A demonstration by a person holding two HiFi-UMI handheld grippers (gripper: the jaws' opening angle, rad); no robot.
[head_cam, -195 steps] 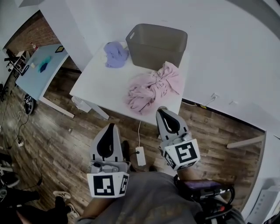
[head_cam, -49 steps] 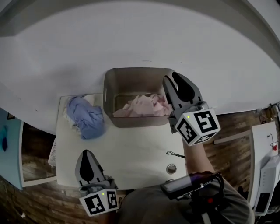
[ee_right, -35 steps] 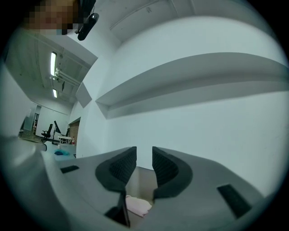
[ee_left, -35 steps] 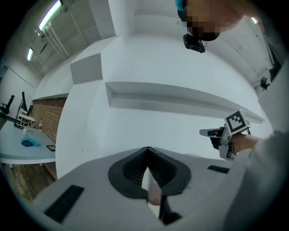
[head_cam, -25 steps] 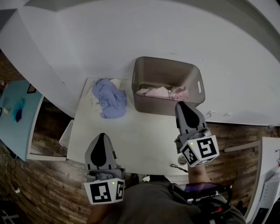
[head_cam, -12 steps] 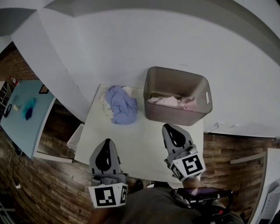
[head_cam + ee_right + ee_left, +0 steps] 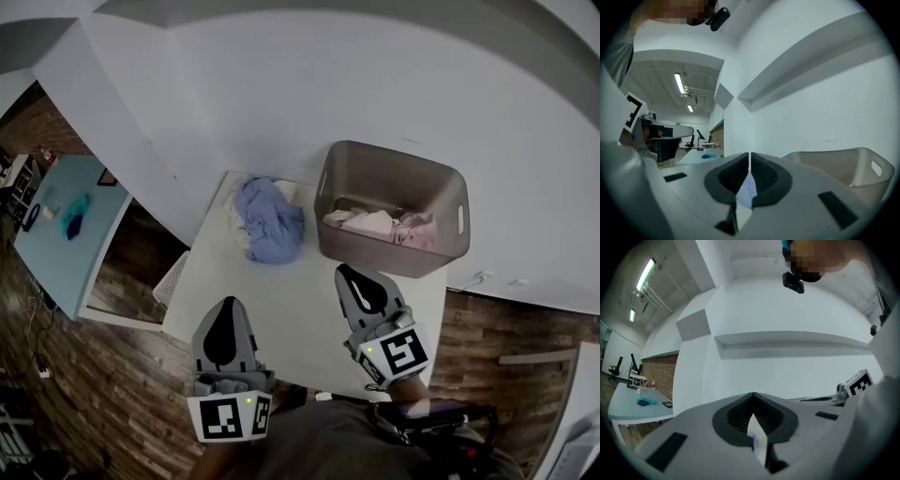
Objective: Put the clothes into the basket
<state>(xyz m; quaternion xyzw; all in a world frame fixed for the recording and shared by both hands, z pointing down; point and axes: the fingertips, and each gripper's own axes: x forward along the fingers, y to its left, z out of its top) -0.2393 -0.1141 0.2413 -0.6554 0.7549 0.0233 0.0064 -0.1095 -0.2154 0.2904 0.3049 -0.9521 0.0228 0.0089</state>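
A grey plastic basket (image 7: pixel 375 255) stands at the back right of the white table (image 7: pixel 281 305), and the pink clothes (image 7: pixel 380 225) lie inside it. A lavender-blue garment (image 7: pixel 272 220) sits bunched on the table left of the basket, over a bit of white cloth (image 7: pixel 232 214). My right gripper (image 7: pixel 349 271) hovers over the table's near right part, short of the basket, shut and empty. My left gripper (image 7: pixel 228 303) is at the table's near edge, also shut with nothing in it. The right gripper view shows the closed jaws (image 7: pixel 749 154) with the basket (image 7: pixel 843 166) to the right.
A white wall runs right behind the table. A light blue table (image 7: pixel 56 225) with small items stands to the far left. A white rack (image 7: pixel 173 277) sits under the table's left side, over wooden floor (image 7: pixel 112 375).
My right gripper has drawn back from the basket toward the table's near edge. The pink clothes, on the table in the earliest frame, now lie in the basket. The left gripper has barely moved.
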